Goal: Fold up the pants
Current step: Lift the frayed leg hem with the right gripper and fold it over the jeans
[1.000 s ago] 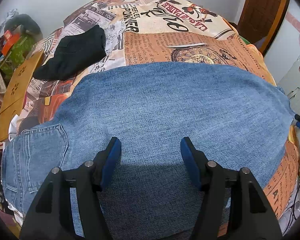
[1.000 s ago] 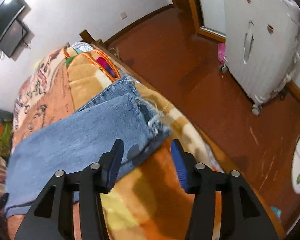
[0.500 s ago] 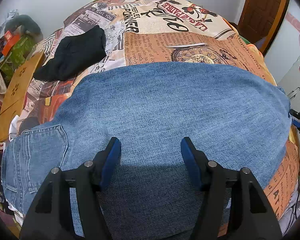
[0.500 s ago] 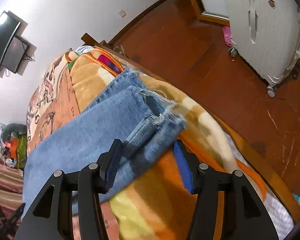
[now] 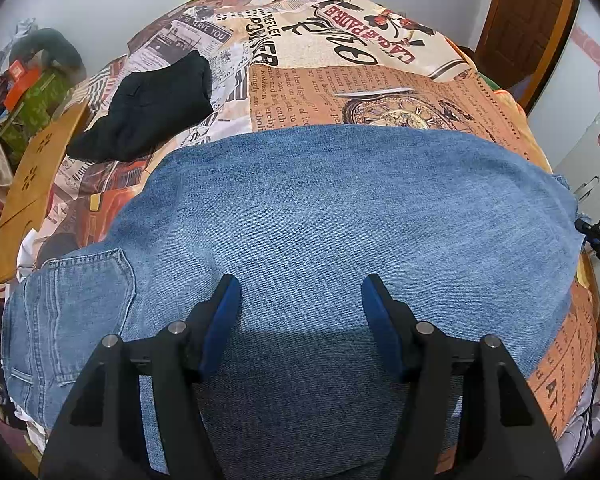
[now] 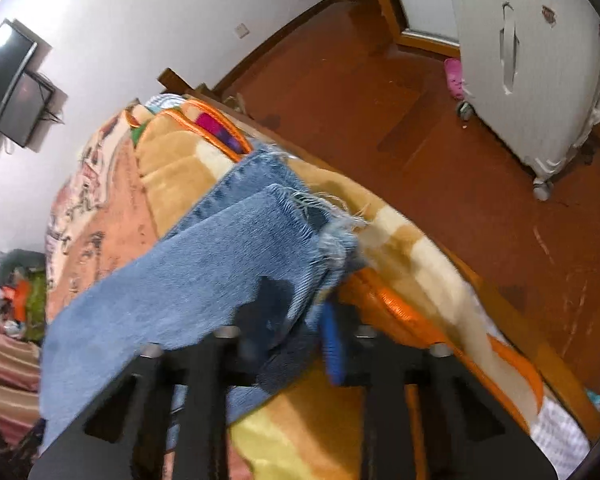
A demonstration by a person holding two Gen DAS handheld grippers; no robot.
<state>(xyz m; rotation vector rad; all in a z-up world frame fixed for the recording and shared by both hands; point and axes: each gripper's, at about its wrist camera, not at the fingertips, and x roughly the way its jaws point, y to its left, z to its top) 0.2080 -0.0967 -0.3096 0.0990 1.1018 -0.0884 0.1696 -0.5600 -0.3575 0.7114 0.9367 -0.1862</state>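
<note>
Blue denim pants (image 5: pixel 340 220) lie spread across the bed, back pocket at the lower left in the left wrist view. My left gripper (image 5: pixel 300 300) is open and empty just above the middle of the denim. In the right wrist view my right gripper (image 6: pixel 292 332) is shut on the frayed leg hems of the pants (image 6: pixel 228 276), near the bed's edge. The cloth covers the left finger; the blue pad of the right finger (image 6: pixel 334 344) shows. The right gripper also shows at the far right of the left wrist view (image 5: pixel 598 238).
A black garment (image 5: pixel 148 108) lies on the printed bedspread (image 5: pixel 340 60) at the back left. A wooden board (image 5: pixel 32 184) is at the left edge. Beyond the bed are a red-brown floor (image 6: pixel 400 112), a white suitcase (image 6: pixel 540 60) and a wall TV (image 6: pixel 4 80).
My right gripper has moved onto the frayed hems and closed on them; the hem end now lifts off the blanket. The left gripper has stayed still and open.
</note>
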